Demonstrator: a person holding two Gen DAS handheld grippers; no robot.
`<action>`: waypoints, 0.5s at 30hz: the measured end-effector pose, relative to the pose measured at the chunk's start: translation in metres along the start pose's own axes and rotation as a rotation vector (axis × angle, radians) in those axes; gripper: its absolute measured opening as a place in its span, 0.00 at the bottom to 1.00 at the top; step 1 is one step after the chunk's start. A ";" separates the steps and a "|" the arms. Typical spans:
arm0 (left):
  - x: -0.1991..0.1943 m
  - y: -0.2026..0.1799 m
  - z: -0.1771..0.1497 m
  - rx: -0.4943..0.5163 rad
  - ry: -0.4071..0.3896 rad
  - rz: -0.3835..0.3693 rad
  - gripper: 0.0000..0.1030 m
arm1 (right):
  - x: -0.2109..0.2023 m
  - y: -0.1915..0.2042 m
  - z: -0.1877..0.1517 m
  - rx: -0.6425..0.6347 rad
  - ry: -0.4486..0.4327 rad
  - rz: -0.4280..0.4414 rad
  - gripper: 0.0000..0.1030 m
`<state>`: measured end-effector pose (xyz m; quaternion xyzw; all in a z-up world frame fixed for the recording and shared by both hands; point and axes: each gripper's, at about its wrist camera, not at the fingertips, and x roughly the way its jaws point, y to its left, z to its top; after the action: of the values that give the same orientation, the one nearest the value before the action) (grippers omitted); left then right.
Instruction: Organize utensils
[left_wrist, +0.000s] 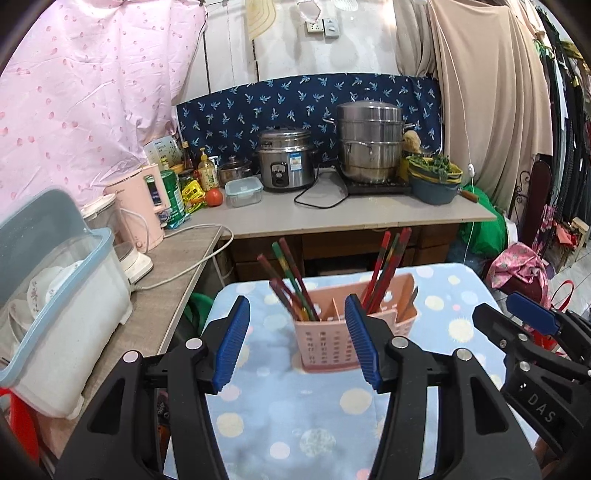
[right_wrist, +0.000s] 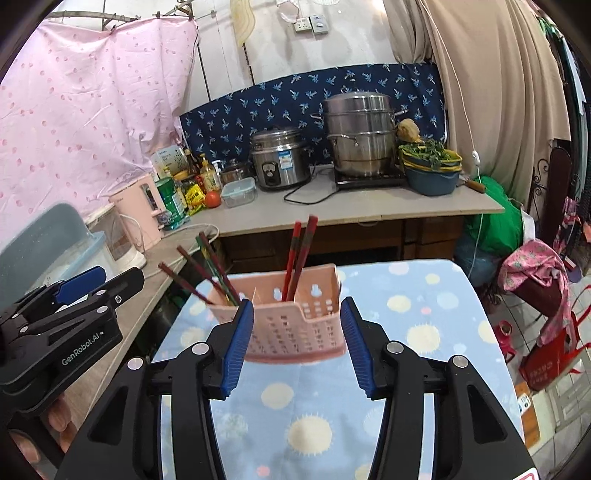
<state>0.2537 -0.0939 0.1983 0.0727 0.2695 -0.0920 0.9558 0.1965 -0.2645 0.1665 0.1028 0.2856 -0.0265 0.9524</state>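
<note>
A pink perforated utensil basket (left_wrist: 332, 332) stands on a small table covered with a blue dotted cloth (left_wrist: 295, 424). Several red and green chopsticks lean in its left compartment (left_wrist: 291, 284) and several more in its right (left_wrist: 388, 266). My left gripper (left_wrist: 297, 343) is open and empty, just short of the basket. My right gripper (right_wrist: 297, 339) is open and empty, its fingers either side of the basket's front (right_wrist: 291, 325). The chopsticks also show in the right wrist view (right_wrist: 299, 254). Each gripper shows in the other's view, the right gripper (left_wrist: 532, 332) and the left gripper (right_wrist: 74, 295).
A grey counter (left_wrist: 332, 210) behind holds a rice cooker (left_wrist: 286, 158), steel steamer pot (left_wrist: 369, 144), blue basin of greens (left_wrist: 434, 177), food box and bottles. At the left stand a pink kettle (left_wrist: 144, 206) and a dish box (left_wrist: 55, 306). Bags lie on the floor right.
</note>
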 end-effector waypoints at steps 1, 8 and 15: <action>-0.001 -0.001 -0.004 -0.001 0.008 0.000 0.50 | -0.001 0.000 -0.005 0.002 0.011 -0.002 0.47; -0.007 0.003 -0.033 -0.029 0.058 -0.010 0.54 | -0.008 0.003 -0.035 -0.015 0.060 -0.040 0.48; -0.008 0.005 -0.055 -0.050 0.091 0.001 0.64 | -0.013 0.012 -0.055 -0.075 0.058 -0.092 0.60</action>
<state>0.2204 -0.0773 0.1562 0.0531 0.3147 -0.0813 0.9442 0.1573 -0.2411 0.1310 0.0547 0.3184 -0.0566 0.9447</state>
